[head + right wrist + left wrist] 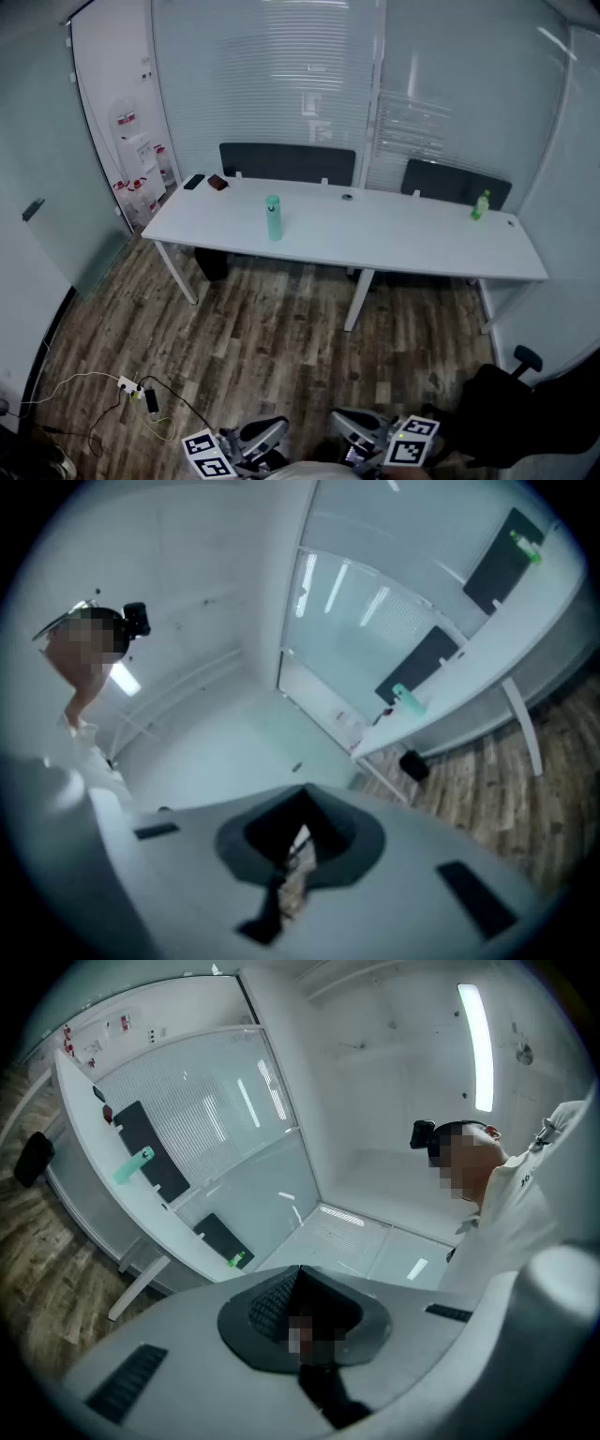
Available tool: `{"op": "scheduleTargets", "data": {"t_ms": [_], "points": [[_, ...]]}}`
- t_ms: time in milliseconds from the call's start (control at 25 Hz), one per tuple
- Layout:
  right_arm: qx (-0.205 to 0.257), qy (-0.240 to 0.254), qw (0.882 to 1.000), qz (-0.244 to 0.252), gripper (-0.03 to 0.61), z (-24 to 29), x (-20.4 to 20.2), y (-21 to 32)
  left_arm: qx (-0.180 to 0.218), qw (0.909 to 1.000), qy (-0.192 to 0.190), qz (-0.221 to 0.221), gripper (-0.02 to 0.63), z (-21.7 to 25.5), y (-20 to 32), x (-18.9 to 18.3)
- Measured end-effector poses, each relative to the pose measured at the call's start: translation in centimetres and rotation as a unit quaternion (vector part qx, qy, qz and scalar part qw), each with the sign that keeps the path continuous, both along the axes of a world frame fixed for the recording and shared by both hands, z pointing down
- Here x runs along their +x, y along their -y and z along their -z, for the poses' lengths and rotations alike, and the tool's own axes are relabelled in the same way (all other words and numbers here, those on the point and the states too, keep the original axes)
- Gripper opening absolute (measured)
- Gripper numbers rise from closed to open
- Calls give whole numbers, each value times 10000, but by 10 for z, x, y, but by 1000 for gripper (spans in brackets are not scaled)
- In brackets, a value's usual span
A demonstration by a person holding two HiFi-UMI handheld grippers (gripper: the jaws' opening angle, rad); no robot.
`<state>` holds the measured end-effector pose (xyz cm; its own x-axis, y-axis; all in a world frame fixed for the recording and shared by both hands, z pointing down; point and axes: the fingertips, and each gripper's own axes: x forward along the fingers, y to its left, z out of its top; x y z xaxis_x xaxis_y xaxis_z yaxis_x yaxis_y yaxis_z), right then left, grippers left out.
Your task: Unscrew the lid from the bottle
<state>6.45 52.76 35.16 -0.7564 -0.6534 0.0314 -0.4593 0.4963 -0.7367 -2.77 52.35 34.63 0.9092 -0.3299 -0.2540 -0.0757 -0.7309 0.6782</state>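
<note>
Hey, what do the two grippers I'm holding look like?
The left gripper and right gripper are pale grey moulded shells with dark grey textured pads and black rectangular slots. The left one's white cube and the right one's carry black square markers.

Desk (394, 239): smooth white matt top. Floor (272, 347): wood-grain planks, dull sheen. Teal bottle (273, 217), frame centre: smooth, plastic-looking. Glass wall (262, 84), upper frame: striped frosting, glossy reflections.
</note>
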Motion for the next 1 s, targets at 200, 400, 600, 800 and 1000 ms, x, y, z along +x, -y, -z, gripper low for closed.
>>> {"op": "scheduleTargets", "data": {"t_ms": [200, 400, 600, 800, 1000], "points": [[70, -75, 9999, -9, 18, 1, 2, 14, 89, 9999, 9, -73, 14, 3, 14, 4], [101, -219, 9997, -25, 20, 1, 2, 18, 102, 9999, 23, -66, 14, 3, 17, 5], [108, -199, 9997, -59, 21, 4, 2, 24, 132, 9999, 38, -18, 14, 6, 20, 4], [163, -488, 9986, -124, 40, -1, 5, 27, 209, 9997, 137, 10, 14, 4, 18, 6], [159, -649, 9977, -146, 126, -6, 12, 30, 231, 9994, 239, 81, 14, 1, 20, 6]]}}
